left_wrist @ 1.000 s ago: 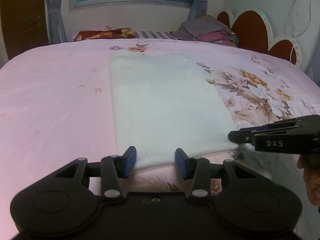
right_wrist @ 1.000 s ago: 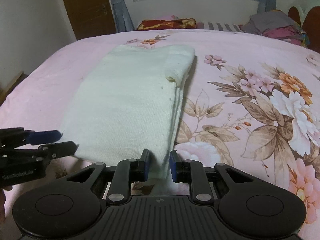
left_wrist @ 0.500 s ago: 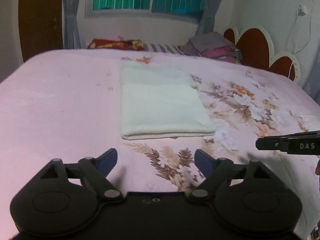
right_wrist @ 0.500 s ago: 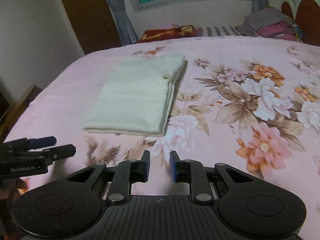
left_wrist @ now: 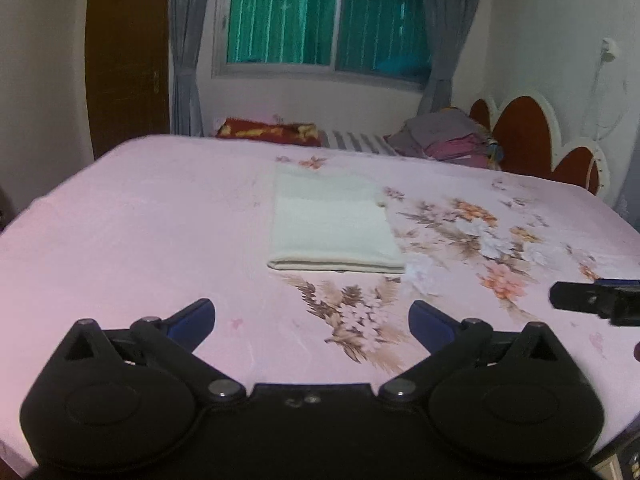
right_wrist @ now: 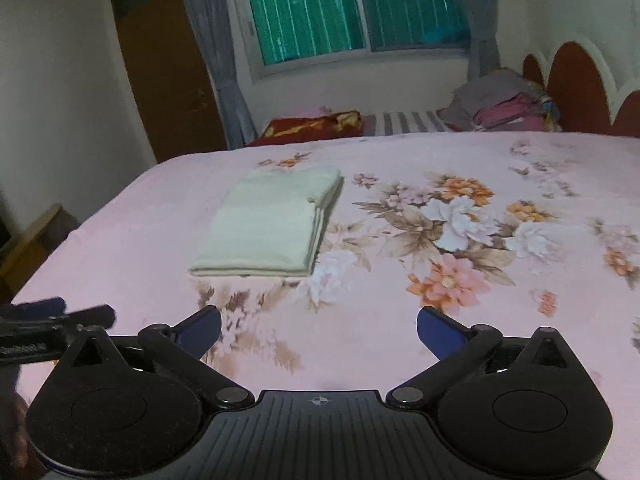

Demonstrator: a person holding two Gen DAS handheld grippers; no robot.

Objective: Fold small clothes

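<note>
Bed point(left_wrist: 140, 220): folded cloth point(left_wrist: 332, 226) well ahead of both opening tools, untouched.

Pink bedsheet point(left_wrist: 140, 216) with a floral print of white, orange and pink blooms point(right_wrist: 460, 220), spread flat over the bed. Window point(left_wrist: 324, 16) with green-tinted panes, flanked by grey curtains point(left_wrist: 184, 52). Brown wooden door point(left_wrist: 126, 56) left of the window. Red patterned pillow point(right_wrist: 316, 126) and striped pillow point(right_wrist: 404, 122) at the far edge. Stack of grey and pink clothes point(right_wrist: 500, 106) beside a scalloped red-and-white headboard point(left_wrist: 528, 136).
</note>
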